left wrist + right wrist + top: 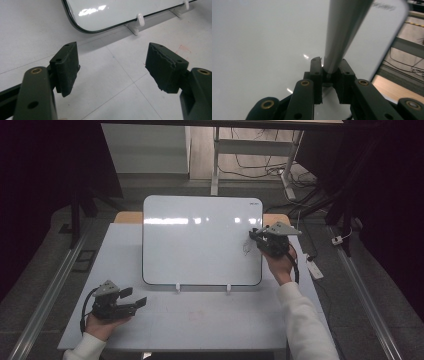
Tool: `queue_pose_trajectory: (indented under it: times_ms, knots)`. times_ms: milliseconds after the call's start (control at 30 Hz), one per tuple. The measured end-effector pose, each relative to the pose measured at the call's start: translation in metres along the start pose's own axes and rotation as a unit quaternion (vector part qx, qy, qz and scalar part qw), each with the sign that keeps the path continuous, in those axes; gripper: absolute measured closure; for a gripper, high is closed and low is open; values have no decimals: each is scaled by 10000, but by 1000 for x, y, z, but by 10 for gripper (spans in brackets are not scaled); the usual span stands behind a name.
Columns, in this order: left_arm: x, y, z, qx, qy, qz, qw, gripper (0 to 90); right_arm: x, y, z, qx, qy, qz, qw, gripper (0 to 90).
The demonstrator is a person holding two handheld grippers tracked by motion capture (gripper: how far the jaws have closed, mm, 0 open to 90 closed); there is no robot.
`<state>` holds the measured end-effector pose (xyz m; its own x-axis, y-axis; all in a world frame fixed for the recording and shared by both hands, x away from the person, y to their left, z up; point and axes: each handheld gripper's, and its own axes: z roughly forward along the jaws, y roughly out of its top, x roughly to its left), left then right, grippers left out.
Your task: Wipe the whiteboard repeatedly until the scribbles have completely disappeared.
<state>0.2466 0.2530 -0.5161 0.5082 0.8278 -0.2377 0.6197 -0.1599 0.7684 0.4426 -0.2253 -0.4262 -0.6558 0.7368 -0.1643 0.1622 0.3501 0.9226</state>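
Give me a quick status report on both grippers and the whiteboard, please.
Right gripper shut on marker, at whiteboard near a small scribble. Left gripper open, empty, over table. Nothing in the way.

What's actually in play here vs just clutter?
In play:
- whiteboard, propped on the table, faint scribble by its right edge
- grey marker, clamped in the right gripper, aimed at the board
- left gripper, open, idle on the table

Lying about:
- power strip on the floor to the right
- loose cables behind the table
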Motion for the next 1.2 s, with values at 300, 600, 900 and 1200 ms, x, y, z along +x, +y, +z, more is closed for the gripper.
queue_pose_trajectory:
  times_ms: [300,600,900,1200]
  knots:
    - [-1,0,-1,-22,14,10,10000,274,-6,2,-3,-100,-256,55,9996,772]
    - [-1,0,-1,-18,9,8,10000,273,10,-6,-3,-18,-223,-299,9993,772]
    - [0,0,-1,-23,7,-7,10000,273,7,-4,-3,-35,-185,-180,9997,772]
    - [-2,1,-1,-32,1,44,10000,274,6,-4,-3,-31,-266,-246,9993,772]
